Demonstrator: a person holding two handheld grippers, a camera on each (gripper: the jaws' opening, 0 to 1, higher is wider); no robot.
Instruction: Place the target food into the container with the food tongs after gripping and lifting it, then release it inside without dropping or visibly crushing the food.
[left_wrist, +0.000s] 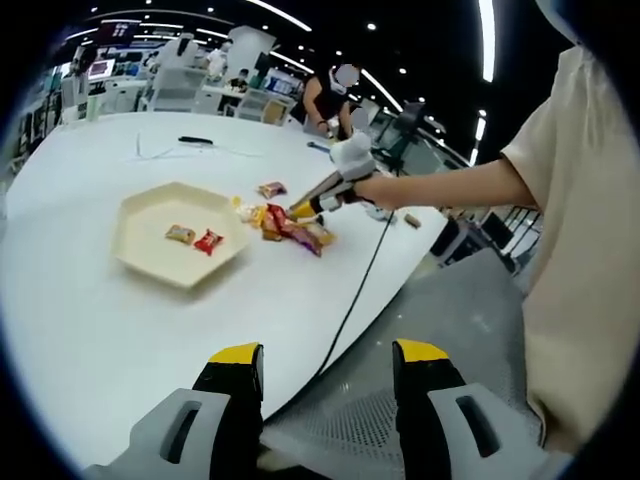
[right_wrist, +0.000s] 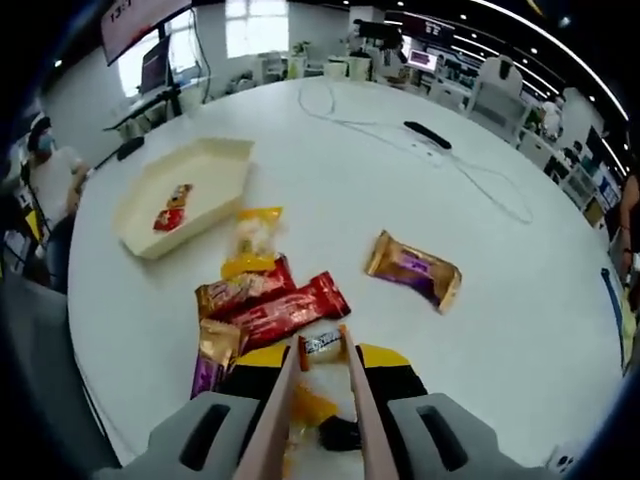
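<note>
The right claw (right_wrist: 322, 352) clamps the food tongs (right_wrist: 318, 400), whose tips pinch a small wrapped candy (right_wrist: 322, 345) on the white surface (right_wrist: 500, 300). It looks light, crinkly and slippery, best held across its middle. Beyond it lie red wrappers (right_wrist: 285, 305), a yellow packet (right_wrist: 254, 235) and, to the right, a gold bar (right_wrist: 412, 270). The cream tray (right_wrist: 215, 160) sits farthest. The left claw (left_wrist: 325, 365) hangs open off the surface's edge.

Two snacks (left_wrist: 194, 238) lie in the tray (left_wrist: 140, 215); the snack pile (left_wrist: 290, 228) sits beside it on the table (left_wrist: 100, 330).
</note>
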